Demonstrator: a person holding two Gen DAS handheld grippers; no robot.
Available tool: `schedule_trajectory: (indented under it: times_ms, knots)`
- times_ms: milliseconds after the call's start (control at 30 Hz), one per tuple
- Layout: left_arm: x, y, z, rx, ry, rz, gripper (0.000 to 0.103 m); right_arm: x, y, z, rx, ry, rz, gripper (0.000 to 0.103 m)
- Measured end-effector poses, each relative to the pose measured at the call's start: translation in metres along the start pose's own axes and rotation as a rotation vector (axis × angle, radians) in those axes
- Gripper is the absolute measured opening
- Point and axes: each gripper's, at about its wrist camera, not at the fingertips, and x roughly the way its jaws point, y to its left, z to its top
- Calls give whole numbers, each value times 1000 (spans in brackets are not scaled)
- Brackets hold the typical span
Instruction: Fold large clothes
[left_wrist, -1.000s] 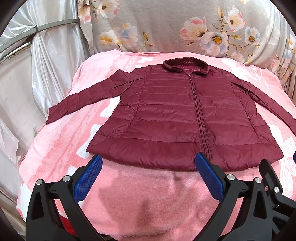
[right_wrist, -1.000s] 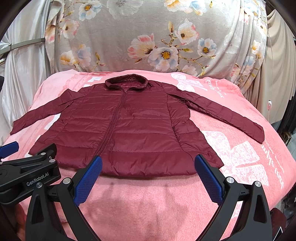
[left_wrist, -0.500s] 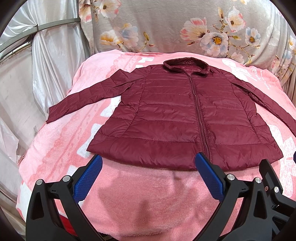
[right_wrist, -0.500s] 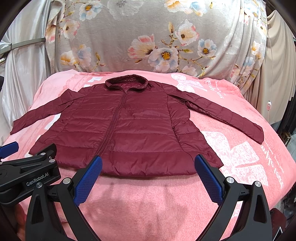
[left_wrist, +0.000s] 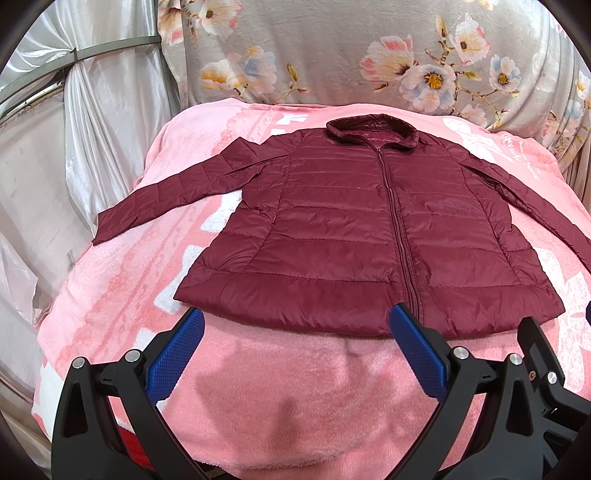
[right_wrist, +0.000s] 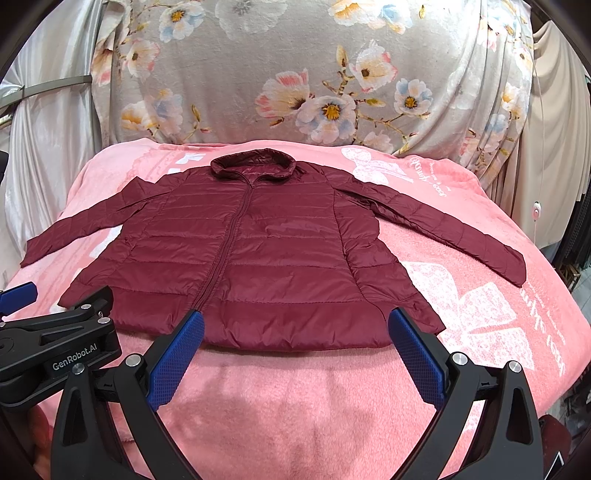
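In the left wrist view, the jacket (left_wrist: 354, 236) loses the cuff of its right-hand sleeve past the picture's edge. The right gripper (left_wrist: 561, 384), below that sleeve, is cut off, its jaws out of sight. In the right wrist view, the left gripper (right_wrist: 55, 350), left of the jacket's hem, shows only one blue pad (right_wrist: 18, 293) at the frame edge; its opening cannot be judged.

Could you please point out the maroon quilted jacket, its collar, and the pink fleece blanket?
maroon quilted jacket (left_wrist: 332, 236): left wrist view, front panel left of the zip.
collar (right_wrist: 253, 166): right wrist view, the collar's middle.
pink fleece blanket (right_wrist: 314, 398): right wrist view, bare patch below the hem.
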Motion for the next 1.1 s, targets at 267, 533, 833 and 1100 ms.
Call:
schedule_trajectory:
  times_ms: [267,533,833,1100]
  knots:
    - [0,0,0,0,0,-1,98,0,0,0,-1,-2,-1,98]
    - [-6,6,-1,-12,-2,1,98,-1,3,0,-18,2,-3,98]
    - [-5,8,-2,-11,3,-2,98,-7,3,4,-22,2,-3,98]
    - [-1,7,-3,-9,7,-4,98,-6,3,3,-20,1,-3,98]
